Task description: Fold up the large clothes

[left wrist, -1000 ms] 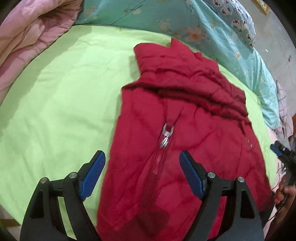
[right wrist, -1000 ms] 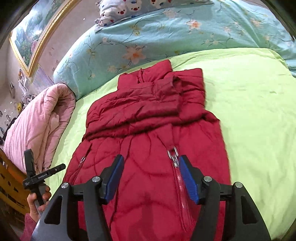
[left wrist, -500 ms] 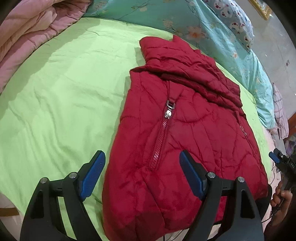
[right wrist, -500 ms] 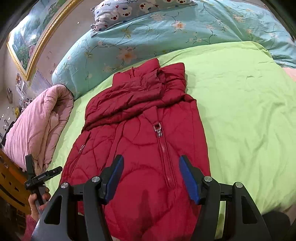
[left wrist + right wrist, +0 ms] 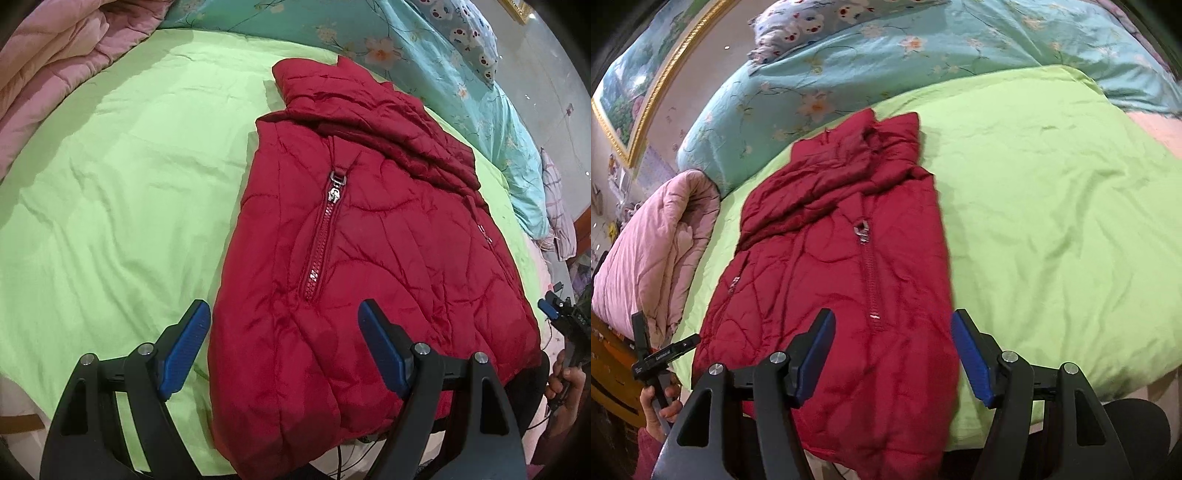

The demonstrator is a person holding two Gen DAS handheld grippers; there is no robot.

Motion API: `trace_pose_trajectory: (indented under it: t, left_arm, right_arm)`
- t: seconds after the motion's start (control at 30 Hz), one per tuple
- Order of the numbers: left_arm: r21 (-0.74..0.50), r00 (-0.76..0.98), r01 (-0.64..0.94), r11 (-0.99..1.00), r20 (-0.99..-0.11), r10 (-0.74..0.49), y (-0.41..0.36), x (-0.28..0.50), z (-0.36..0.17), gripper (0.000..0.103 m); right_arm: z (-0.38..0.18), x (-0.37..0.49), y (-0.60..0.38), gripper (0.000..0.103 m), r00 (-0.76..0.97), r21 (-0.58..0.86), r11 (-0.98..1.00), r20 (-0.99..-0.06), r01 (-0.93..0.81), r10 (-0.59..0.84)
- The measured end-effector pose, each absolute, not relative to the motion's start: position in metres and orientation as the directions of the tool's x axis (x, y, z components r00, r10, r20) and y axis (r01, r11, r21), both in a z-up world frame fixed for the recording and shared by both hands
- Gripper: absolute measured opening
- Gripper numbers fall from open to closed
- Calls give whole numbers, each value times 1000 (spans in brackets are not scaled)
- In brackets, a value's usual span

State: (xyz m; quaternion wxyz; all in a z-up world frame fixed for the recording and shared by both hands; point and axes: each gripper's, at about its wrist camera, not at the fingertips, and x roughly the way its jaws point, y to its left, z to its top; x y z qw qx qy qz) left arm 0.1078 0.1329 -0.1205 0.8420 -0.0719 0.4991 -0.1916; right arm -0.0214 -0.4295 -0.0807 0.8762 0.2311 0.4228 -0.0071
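My left gripper (image 5: 284, 343) spread wide, blue pads (image 5: 184, 350) apart, nothing between them; hovers over lower left part of red jacket (image 5: 369, 240), no contact that I can see. My right gripper (image 5: 892, 350) likewise wide open, holding nothing, poised above the jacket's hem on its zip side.

Jacket lies flat on green bed sheet (image 5: 110, 184), zip (image 5: 323, 236) closed, silver pull (image 5: 861, 230) partway up the front (sleeves folded across the chest, collar end pointing away from me). Hem reaches the bed's near edge, directly under both grippers.

Pink quilt (image 5: 653, 251) bundled at the bed's side. Turquoise floral duvet (image 5: 886, 62) beyond the collar, with a bear-print pillow (image 5: 827, 22) behind it.
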Motion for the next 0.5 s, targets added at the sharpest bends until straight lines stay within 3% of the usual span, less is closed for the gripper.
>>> trace_pose_trajectory:
  t: [0.5]
  left_arm:
    - [-356, 322, 268, 895, -843, -431, 138, 88, -150, 82]
  right_arm:
    - [-106, -56, -428, 67, 587, 468, 853, -766, 230, 262]
